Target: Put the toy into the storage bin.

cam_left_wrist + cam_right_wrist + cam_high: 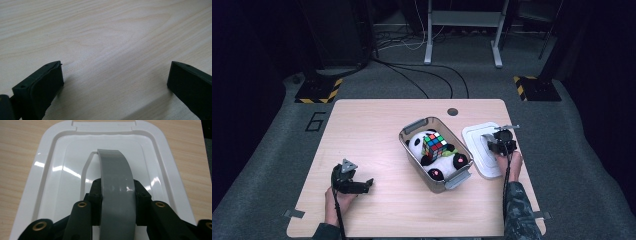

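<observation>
a: gripping the grey handle of the white lid, the right gripper has its jaws pressed against the handle's two sides. the lid lies flat on the table, directly under this gripper.

b: and the container it belongs to?

a: the grey bin stands just beside the right gripper, on the side toward the other hand. it holds a panda plush with a colour cube resting on top of it.

b: which step is shown?

a: judged from the grasp, the pick-up of the lid; it has not yet left the table.

b: what does the next move call for?

a: probably a straight lift by the handle, then a carry sideways over the bin, keeping the lid level. the cube stands about as high as the rim, so the lid may not seat at once.

b: the left gripper?

a: idle, jaws wide apart over bare wood, nothing between them, well apart from the bin.
</observation>
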`<state>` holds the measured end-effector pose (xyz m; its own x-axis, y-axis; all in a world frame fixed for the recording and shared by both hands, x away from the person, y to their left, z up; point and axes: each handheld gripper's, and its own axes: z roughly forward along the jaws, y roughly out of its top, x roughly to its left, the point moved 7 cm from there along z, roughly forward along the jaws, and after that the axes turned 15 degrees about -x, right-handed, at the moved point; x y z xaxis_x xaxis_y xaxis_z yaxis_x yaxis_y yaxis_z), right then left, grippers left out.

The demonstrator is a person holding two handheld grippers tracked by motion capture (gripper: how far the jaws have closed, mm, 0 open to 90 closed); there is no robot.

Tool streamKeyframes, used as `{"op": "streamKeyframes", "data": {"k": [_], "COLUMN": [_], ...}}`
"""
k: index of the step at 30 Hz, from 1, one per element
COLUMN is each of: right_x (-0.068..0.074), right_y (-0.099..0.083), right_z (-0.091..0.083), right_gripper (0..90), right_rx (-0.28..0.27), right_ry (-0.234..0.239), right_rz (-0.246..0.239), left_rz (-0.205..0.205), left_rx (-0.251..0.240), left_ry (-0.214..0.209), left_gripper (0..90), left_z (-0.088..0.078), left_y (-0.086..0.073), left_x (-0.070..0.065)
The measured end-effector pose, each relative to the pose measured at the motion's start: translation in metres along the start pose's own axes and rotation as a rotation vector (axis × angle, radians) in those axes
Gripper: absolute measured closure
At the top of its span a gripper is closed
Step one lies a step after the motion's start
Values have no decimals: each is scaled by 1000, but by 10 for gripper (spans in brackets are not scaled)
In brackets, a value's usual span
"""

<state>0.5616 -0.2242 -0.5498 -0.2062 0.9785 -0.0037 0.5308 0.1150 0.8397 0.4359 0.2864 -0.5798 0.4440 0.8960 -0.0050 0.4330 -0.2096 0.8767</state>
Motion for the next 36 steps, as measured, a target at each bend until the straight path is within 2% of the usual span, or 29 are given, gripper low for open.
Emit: {"op": "streamKeyframes", "data": {"k": [8,24,32,36], "right_x": [1,-7,-6,-1], "right_y": [9,43,61,73], "right_z": [-12,-59,-77,-88], "right_gripper": [669,669,669,669], "right_rx": [-28,-109,-135,-156], "right_ry": [14,16,29,50], "right_rz": [-24,-19,-7,-14], "left_rz": [-3,-4,-4,-4], "left_rx": [-1,1,11,-1], "left_ry": [5,6,1,6], "left_gripper": [3,3,4,4], "left_z": [0,-1,-2,-1], "left_y": [0,0,0,0], "left_x": [0,-1,-1,-1]}}
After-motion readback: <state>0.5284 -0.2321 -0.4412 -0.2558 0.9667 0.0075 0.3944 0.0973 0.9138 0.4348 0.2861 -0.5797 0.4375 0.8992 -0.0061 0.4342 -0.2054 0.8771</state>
